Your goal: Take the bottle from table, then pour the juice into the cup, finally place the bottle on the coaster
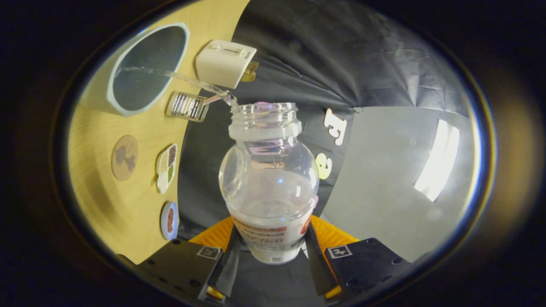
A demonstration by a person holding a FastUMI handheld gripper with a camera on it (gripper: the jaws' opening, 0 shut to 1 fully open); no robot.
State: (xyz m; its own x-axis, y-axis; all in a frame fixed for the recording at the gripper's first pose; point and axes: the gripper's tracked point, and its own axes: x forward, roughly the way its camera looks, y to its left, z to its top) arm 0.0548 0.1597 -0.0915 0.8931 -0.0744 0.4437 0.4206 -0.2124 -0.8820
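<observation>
1. Round coaster [125,157]: lies flat on the wooden table [96,192], well to the left of the bottle and bare. Looks kept free as the landing spot for the last step.
2. Dark octagonal plate [145,68] with a pale rim: sits farther out from the bottle than the coaster. Has no evident part in the task.
3. Two small dishes [167,167] [169,220]: stand between the coaster and the bottle, one with divided fillings. Likely mere clutter to steer around on the way to the coaster.
4. Ribbed glass cup [187,105]: stands near the bottle's mouth and just left of it, close enough to catch a short pour.
5. Thin clear stream [200,84]: leaves the bottle's rim and runs past the cup toward the plate. Cannot tell whether it lands inside the cup.
6. White toaster [225,63]: stands just beyond the bottle's mouth, apart from the cup.
7. Bottle [268,187]: uncapped and tipped over toward the table, so the pale juice lies along one side and feeds the mouth. Suggests the pouring step is in hand, with a good share left.
8. Gripper [273,251]: fingers [232,256] clamped on the labelled lower body from both sides. A low grip leaves the neck clear for pouring.
</observation>
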